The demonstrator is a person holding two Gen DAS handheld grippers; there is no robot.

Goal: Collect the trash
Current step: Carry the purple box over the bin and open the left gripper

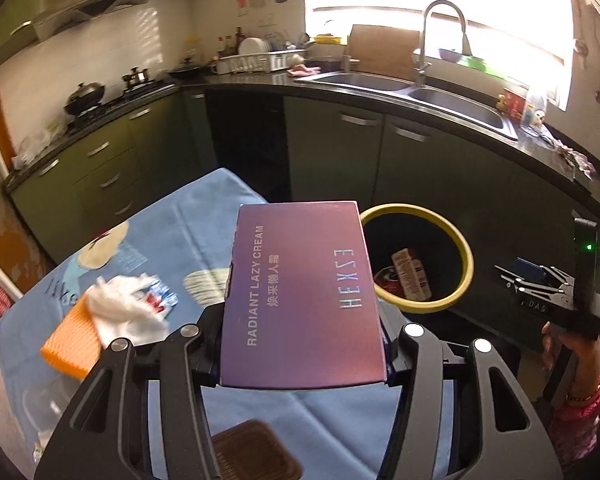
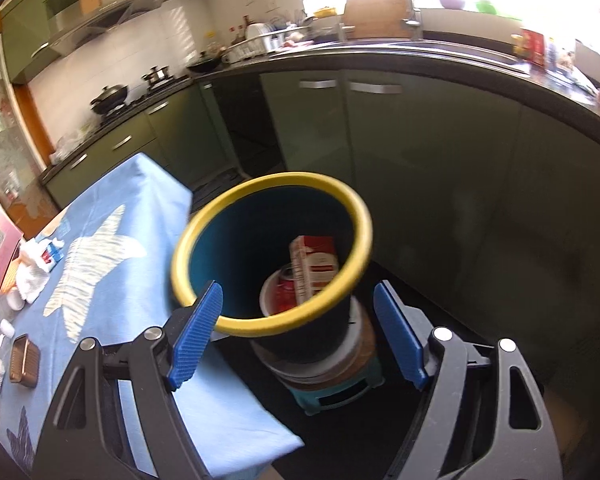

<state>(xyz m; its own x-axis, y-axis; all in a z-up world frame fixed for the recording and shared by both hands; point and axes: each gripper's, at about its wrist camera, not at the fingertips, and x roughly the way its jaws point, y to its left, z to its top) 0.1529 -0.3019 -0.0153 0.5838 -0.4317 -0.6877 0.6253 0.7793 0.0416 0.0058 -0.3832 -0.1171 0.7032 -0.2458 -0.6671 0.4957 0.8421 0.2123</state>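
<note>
Your left tool (image 1: pixel 302 344) is clamped on a purple "RADIANT LAZY CREAM" box (image 1: pixel 300 296). Your right tool (image 2: pixel 298 336) stands apart, empty, before the yellow-rimmed bin (image 2: pixel 220 220). Blue-clothed surface (image 1: pixel 204 224); green kitchen cabinets (image 1: pixel 332 148).

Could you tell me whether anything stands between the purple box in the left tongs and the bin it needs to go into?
Nothing visible does. The box is held in the left tongs over the table edge, and the bin stands just beyond, its mouth open. The right tongs hang open nearby, outside that path.

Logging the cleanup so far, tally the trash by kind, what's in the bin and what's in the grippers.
Cartons in the bin: 1
Cans in the bin: 1
Boxes held by the left gripper: 1
Held by the right gripper: 0
Total: 3
</note>
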